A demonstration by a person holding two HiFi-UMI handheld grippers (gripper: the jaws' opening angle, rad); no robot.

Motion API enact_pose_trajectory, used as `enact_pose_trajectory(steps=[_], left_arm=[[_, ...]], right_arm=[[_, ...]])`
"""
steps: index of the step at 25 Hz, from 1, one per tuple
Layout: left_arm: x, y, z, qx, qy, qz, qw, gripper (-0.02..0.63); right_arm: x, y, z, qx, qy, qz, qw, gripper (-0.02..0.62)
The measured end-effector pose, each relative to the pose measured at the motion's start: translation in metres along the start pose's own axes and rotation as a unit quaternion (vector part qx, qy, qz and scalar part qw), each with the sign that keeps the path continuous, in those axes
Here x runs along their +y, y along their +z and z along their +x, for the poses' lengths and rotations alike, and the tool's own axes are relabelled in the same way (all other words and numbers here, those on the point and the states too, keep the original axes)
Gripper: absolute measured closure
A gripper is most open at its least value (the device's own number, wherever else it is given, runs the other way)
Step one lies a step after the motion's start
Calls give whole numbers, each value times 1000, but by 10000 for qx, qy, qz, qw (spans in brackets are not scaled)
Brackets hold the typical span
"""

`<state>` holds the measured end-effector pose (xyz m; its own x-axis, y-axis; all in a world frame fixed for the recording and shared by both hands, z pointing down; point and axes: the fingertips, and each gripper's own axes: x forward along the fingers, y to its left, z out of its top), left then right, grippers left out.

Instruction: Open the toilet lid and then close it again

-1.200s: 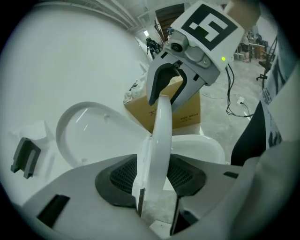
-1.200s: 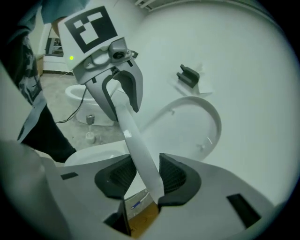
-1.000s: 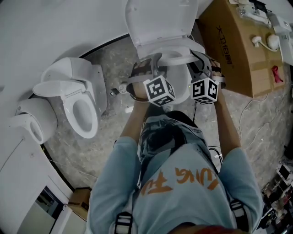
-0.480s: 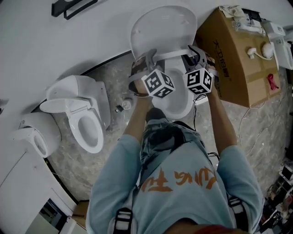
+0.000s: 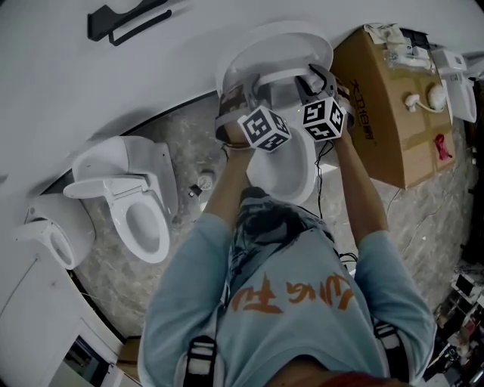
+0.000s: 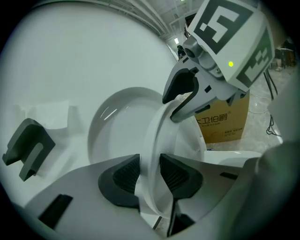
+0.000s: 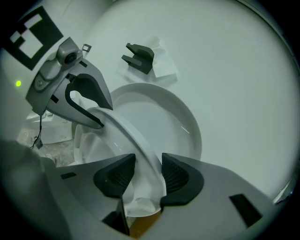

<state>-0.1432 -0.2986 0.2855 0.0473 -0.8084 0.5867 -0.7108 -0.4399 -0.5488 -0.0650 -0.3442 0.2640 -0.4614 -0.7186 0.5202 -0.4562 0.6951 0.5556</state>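
The white toilet (image 5: 283,162) stands against the wall with its lid (image 5: 276,41) raised almost upright. A thin white curved edge (image 5: 281,75) of the raised lid spans between my two grippers; whether it is the lid's own lip or the seat ring I cannot tell. My left gripper (image 5: 253,87) (image 6: 150,171) has just been closing and its pads press that edge (image 6: 152,140). My right gripper (image 5: 311,77) (image 7: 147,174) has just been opening slightly, and the same edge (image 7: 136,145) still fills its gap.
A second white toilet (image 5: 140,212) with its seat down stands to the left, and a third fixture (image 5: 45,227) beyond it. A cardboard box (image 5: 386,98) with small items on top sits close on the right. A black bracket (image 5: 128,21) hangs on the wall.
Both grippers have moved together toward the wall and slightly up, carrying the white edge with them. The lid now stands steeper and closer to the wall.
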Motion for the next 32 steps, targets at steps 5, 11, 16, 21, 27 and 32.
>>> enact_pose_trajectory(steps=[5, 11, 16, 21, 27, 32], left_arm=[[22, -4, 27, 70, -150, 134, 9998, 459], [27, -4, 34, 30, -108, 215, 9997, 456], [25, -2, 32, 33, -171, 234, 9996, 457], [18, -1, 24, -32, -195, 261, 9995, 460], [4, -1, 6, 33, -497, 258, 9984, 465], [-12, 1, -17, -42, -583, 172, 9981, 459]], right_arm=[[-10, 11, 34, -2, 191, -32, 9998, 399], [-13, 13, 42, -197, 276, -46, 9994, 397], [-13, 11, 39, -136, 280, -86, 9995, 399], [-11, 9, 30, -28, 285, -112, 9995, 400], [-3, 4, 11, 141, 406, -139, 9990, 407], [5, 0, -13, 92, 413, -230, 9988, 413]])
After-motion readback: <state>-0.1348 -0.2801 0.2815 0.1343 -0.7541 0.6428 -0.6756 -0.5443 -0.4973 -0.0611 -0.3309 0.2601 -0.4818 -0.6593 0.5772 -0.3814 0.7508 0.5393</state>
